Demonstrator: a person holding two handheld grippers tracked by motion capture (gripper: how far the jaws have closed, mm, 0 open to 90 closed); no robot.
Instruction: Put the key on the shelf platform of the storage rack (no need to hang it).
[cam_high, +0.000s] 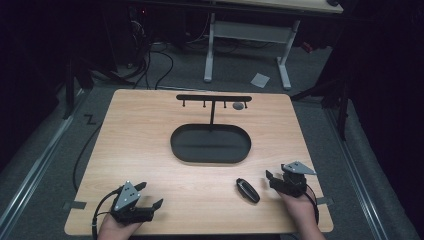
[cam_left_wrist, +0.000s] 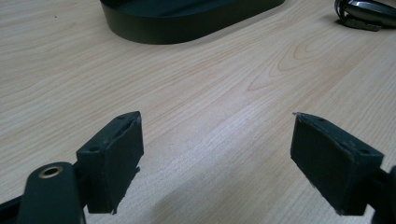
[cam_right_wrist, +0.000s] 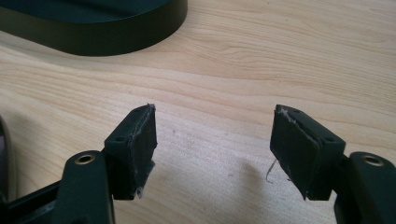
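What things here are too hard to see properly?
- Black object near the right gripper: too small in the high view, cut off by the top edge in the left gripper view.
- Small grey thing hanging on the rack: too tiny.
- Tray inside: too dark.

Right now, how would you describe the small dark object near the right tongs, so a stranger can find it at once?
Start from the big black oval tray in the middle of the wooden table. Look toward the near right corner: between the tray and the right tongs lies a car key fob, small, flat, glossy black, lying loose on bare wood.
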